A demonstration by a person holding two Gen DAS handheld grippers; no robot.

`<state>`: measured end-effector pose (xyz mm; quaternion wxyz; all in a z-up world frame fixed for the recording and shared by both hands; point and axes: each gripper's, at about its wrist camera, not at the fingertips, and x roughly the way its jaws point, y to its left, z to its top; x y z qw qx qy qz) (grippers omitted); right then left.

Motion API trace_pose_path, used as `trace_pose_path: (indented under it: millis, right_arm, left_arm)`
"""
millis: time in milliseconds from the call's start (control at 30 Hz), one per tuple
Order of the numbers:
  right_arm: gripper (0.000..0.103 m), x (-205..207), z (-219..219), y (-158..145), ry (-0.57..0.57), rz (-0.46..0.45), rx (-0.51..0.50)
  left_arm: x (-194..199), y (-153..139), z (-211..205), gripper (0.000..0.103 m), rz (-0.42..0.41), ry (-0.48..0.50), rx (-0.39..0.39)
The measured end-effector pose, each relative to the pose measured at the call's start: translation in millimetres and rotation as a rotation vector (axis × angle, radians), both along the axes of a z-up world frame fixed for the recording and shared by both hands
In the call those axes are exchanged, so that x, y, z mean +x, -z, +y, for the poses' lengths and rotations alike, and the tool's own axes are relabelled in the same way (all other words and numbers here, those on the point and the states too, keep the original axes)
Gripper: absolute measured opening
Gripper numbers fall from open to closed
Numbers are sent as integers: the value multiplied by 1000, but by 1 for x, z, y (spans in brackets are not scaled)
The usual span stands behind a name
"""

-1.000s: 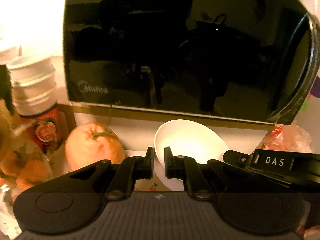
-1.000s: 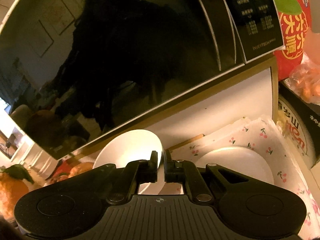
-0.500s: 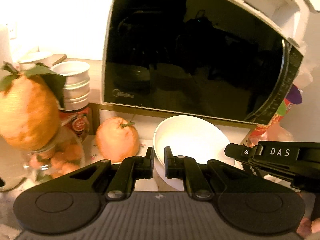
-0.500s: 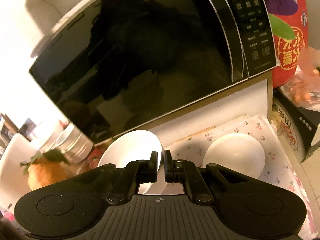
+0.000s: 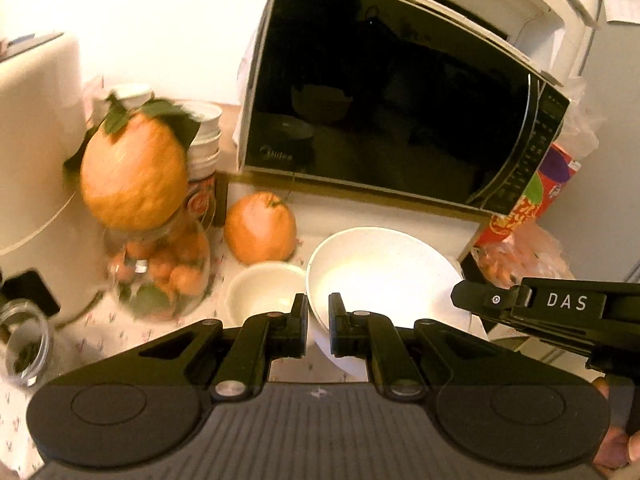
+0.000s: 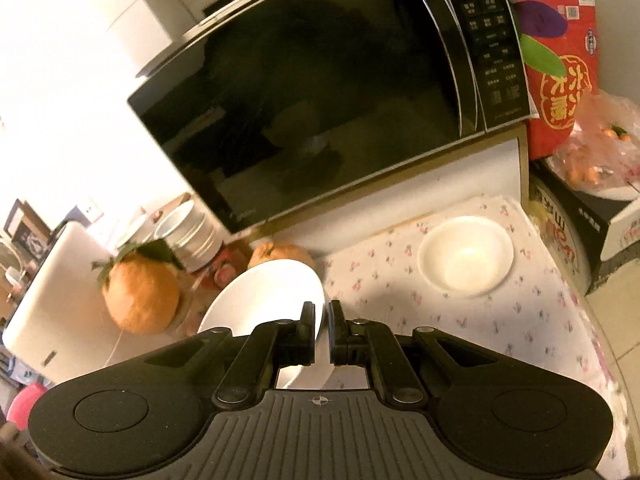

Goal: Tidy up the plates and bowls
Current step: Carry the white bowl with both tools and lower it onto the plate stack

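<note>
Both the left gripper [image 5: 318, 314] and the right gripper [image 6: 321, 322] pinch the big white bowl's [image 5: 384, 276] rim; it looks hard, slippery and breakable.

White bowl [image 5: 384, 264], black microwave [image 5: 400, 108], cherry-print cloth [image 6: 500, 320].

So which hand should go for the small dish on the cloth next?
Probably right. The dish lies just ahead-right of the right gripper, nothing between, and is outside the left view. Both grippers clamp the big bowl, so the left gripper would hold it alone.
</note>
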<state>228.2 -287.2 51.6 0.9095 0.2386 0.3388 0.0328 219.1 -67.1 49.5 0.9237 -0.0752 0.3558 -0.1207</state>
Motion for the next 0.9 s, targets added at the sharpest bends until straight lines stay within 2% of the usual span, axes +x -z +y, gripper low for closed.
trace_pose_path:
  millis: [167,500,900]
  right_arm:
    - [7,-24,12,-1,-16,7,1]
    - [7,-65,39,8,-51,18,-29]
    - [8,-86,53,53,-70,84,15]
  left_arm:
    - [-22,6,15,9,26,6,-15]
    - [-61,20,40,9,27,17,-18]
    - [-89,45,60,9,18,49,-1]
